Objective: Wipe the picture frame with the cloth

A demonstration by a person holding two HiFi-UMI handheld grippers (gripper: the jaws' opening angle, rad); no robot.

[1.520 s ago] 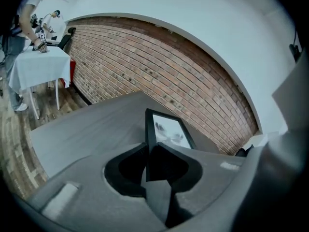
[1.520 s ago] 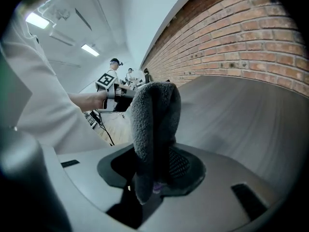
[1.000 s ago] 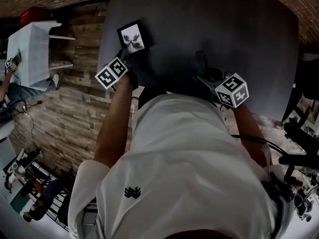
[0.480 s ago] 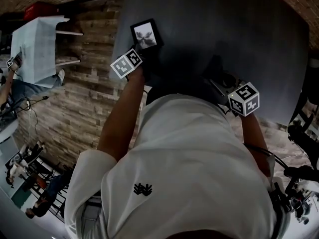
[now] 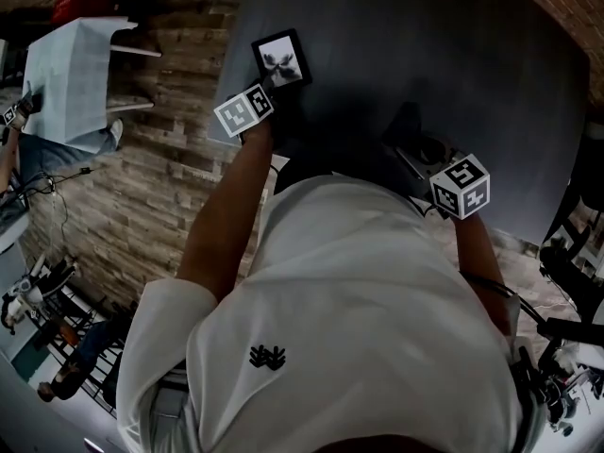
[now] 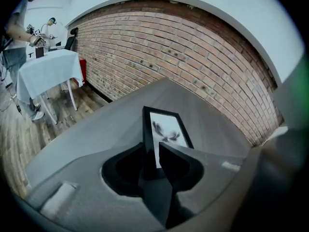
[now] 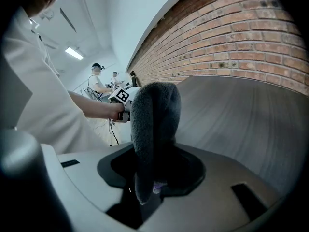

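Note:
A small black picture frame with a dark flower print lies near the left edge of the dark grey table. In the left gripper view the picture frame has its near edge between the jaws of my left gripper. Those jaws are opening and a thin gap shows beside the edge. In the head view my left gripper is just below the frame. My right gripper is shut on a grey cloth that stands up out of its jaws. That right gripper hovers over the table's near right part.
A brick wall rises behind the table. A table with a white cloth stands to the left over a wood floor. People stand far back in the room. Cables and gear lie at the right.
My left gripper has come down to the table with the picture frame, which now lies flatter. The right gripper with the cloth has hardly shifted.

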